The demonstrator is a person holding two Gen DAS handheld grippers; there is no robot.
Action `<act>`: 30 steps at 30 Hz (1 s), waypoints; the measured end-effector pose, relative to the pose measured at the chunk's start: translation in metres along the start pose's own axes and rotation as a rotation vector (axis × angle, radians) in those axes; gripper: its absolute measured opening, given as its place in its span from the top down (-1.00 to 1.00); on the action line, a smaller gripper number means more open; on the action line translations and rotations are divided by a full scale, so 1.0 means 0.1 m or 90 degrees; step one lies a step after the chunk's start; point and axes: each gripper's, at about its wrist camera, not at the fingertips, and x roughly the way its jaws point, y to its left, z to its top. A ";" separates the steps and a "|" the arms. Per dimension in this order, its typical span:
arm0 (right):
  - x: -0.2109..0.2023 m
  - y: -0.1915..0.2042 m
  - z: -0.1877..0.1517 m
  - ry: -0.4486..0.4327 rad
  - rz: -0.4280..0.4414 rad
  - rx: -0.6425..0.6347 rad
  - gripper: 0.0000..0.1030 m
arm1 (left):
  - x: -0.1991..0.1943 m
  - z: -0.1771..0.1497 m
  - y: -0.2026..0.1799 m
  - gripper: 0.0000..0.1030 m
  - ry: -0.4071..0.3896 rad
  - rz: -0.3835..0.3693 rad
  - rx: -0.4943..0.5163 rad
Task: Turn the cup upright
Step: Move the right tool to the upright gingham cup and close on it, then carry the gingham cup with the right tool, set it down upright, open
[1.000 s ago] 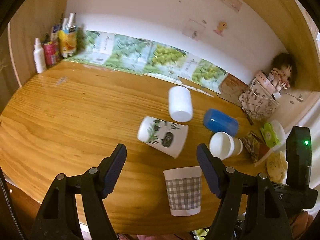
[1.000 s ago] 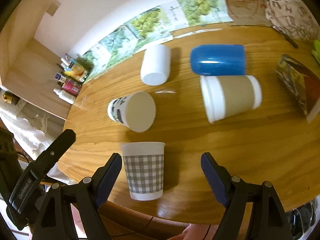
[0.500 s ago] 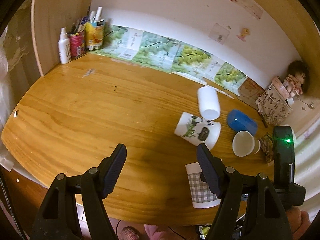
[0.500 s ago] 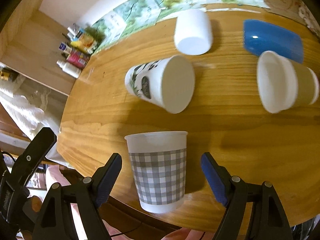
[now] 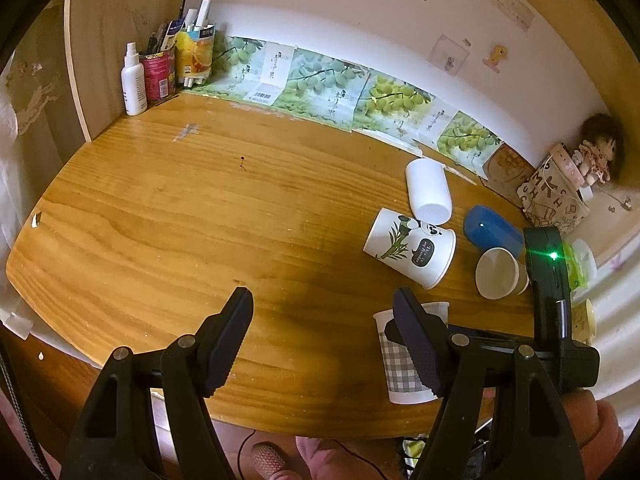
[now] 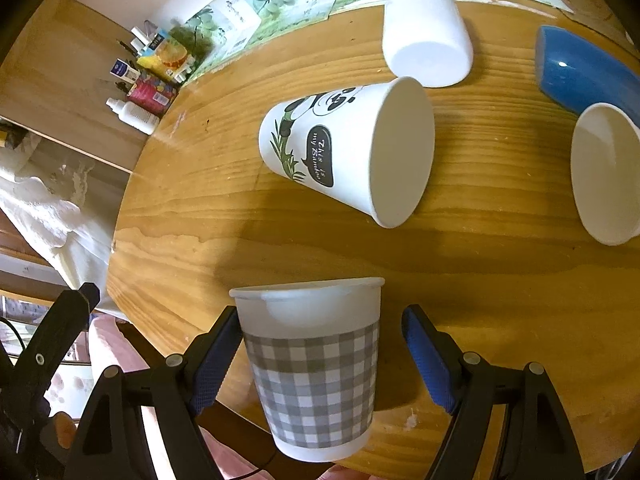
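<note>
A grey-checked paper cup [image 6: 316, 364] stands upright near the table's front edge, between the open fingers of my right gripper [image 6: 324, 356]; the left finger looks close to its wall, the right finger stands apart. It also shows in the left wrist view [image 5: 404, 360], partly behind my left finger. My left gripper [image 5: 324, 336] is open and empty over the front edge. A panda-print cup [image 6: 344, 148] lies on its side behind the checked cup. A white cup [image 6: 424, 36], a blue cup [image 6: 580, 72] and a brown-sleeved cup [image 6: 604, 176] also lie on their sides.
The wooden table [image 5: 180, 208] has a curved front edge. Bottles and pen holders [image 5: 164, 68] stand in the far left corner. A patterned bag and a doll [image 5: 568, 188] sit at the far right. Green packets [image 5: 576, 264] lie at the right edge.
My right gripper has moved forward, so the checked cup now sits between its fingers. My left gripper has pulled back and to the left, away from the cups.
</note>
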 end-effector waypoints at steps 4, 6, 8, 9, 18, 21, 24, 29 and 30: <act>0.02 0.02 0.02 -0.001 -0.001 -0.008 -0.47 | 0.03 0.00 -0.01 -0.48 0.007 -0.003 0.002; 0.03 0.02 0.02 0.003 -0.001 -0.011 -0.42 | 0.04 0.00 -0.01 -0.48 0.010 -0.004 0.002; 0.03 0.03 0.02 0.004 -0.002 -0.016 -0.34 | 0.05 -0.01 -0.02 -0.48 0.011 -0.003 0.005; 0.03 0.04 0.02 0.003 -0.003 -0.019 -0.34 | 0.05 -0.01 -0.03 -0.48 0.012 -0.003 0.006; 0.01 0.09 -0.01 -0.012 -0.026 -0.052 -0.30 | 0.05 -0.03 -0.09 -0.48 0.016 -0.007 0.020; -0.04 0.10 -0.02 -0.026 -0.031 -0.059 -0.28 | 0.04 -0.03 -0.12 -0.48 0.015 -0.010 0.024; -0.11 0.09 -0.06 -0.051 -0.034 -0.069 -0.26 | 0.02 -0.03 -0.14 -0.48 0.015 -0.012 0.031; -0.25 0.10 -0.13 -0.100 -0.042 -0.091 -0.24 | -0.01 -0.03 -0.19 -0.48 0.011 -0.020 0.037; -0.28 0.10 -0.14 -0.112 -0.044 -0.095 -0.24 | -0.02 -0.03 -0.20 -0.48 0.011 -0.022 0.039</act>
